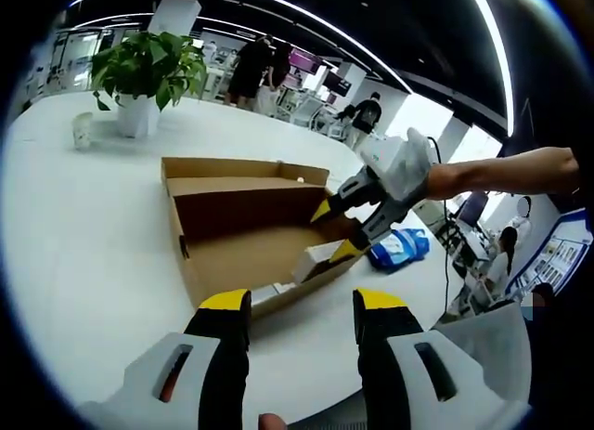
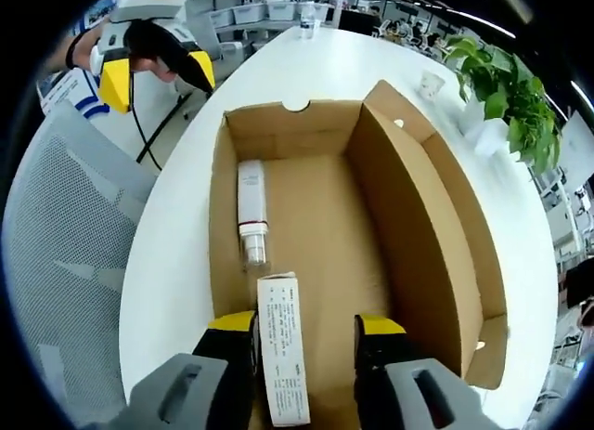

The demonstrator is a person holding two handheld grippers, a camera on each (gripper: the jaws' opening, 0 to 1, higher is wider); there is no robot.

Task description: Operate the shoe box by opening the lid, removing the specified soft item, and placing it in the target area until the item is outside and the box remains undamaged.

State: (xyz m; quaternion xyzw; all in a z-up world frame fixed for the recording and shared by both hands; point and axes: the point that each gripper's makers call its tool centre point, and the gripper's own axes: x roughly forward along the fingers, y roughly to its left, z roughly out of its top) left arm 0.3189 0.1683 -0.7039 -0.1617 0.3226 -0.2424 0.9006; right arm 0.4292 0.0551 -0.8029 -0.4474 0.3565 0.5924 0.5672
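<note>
In the right gripper view, nearest the camera, a slim white carton [image 2: 283,356] printed with small dark text lies lengthwise between the spread yellow-tipped jaws of the right gripper [image 2: 306,332]. It lies closer to the left jaw; whether either jaw touches it cannot be told. The carton rests on the floor of the open brown shoe box [image 2: 427,226]. Just beyond it, along the box's left wall, lies a white tube [image 2: 251,212] with a clear cap, pointing toward the carton. The box's lid flap stands up along its right side. The box sits on the white tabletop [image 2: 316,68], close to its near edge.

In the left gripper view, the left gripper [image 1: 302,309] hangs above the tabletop's near edge, jaws wide apart and holding nothing. Farther off, a potted plant [image 1: 147,77] and a small cup [image 1: 83,130] stand toward the far edge.
</note>
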